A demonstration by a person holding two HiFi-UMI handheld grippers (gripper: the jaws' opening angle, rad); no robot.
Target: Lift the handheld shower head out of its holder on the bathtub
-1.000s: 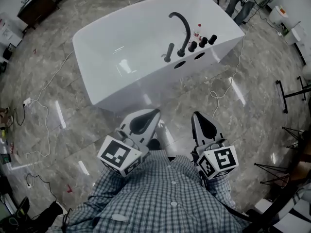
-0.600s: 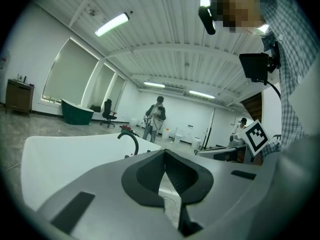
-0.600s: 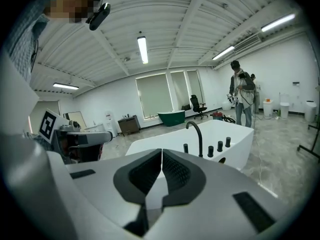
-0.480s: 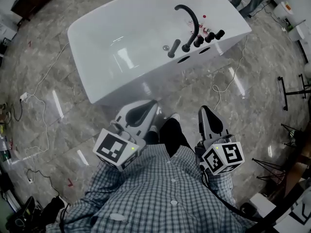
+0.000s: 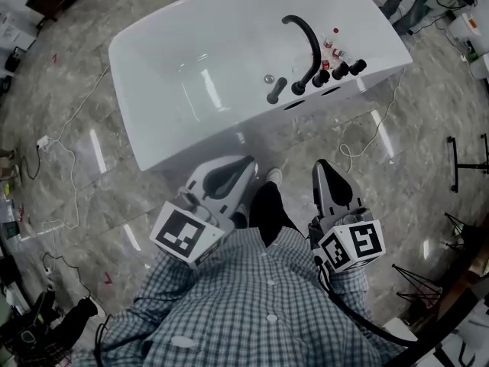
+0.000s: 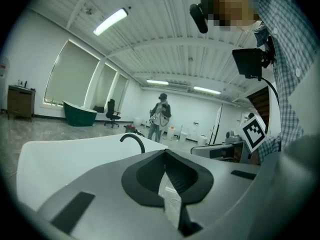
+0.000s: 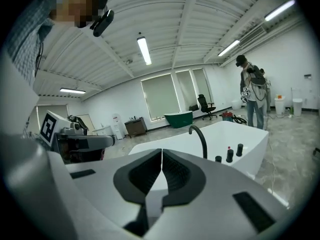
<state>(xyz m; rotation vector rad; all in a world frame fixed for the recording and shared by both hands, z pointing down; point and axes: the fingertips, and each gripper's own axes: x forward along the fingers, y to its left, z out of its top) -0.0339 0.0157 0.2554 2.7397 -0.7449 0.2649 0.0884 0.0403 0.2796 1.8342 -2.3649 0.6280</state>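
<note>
The white bathtub (image 5: 195, 136) stands on the marble floor ahead of me. On its near rim rises a black curved faucet (image 5: 304, 35). Left of it the black handheld shower head (image 5: 275, 90) stands upright in its holder, with several black knobs (image 5: 339, 71) to the right. My left gripper (image 5: 246, 164) and right gripper (image 5: 322, 165) hover side by side short of the tub, both shut and empty. The faucet (image 6: 134, 140) shows over the left jaws. The right gripper view has the faucet (image 7: 199, 137) and knobs (image 7: 229, 155); the shower head is hidden there.
White cables (image 5: 365, 138) trail over the floor by the tub's right end and along its left side (image 5: 72, 128). Small bottles (image 5: 331, 41) stand on the rim behind the faucet. A person (image 7: 252, 96) stands beyond the tub. Black stands (image 5: 462, 147) are at the right.
Both grippers have moved forward toward the tub, which now sits closer and more centred in the head view. One of my legs has stepped out between them. Both stay shut.
</note>
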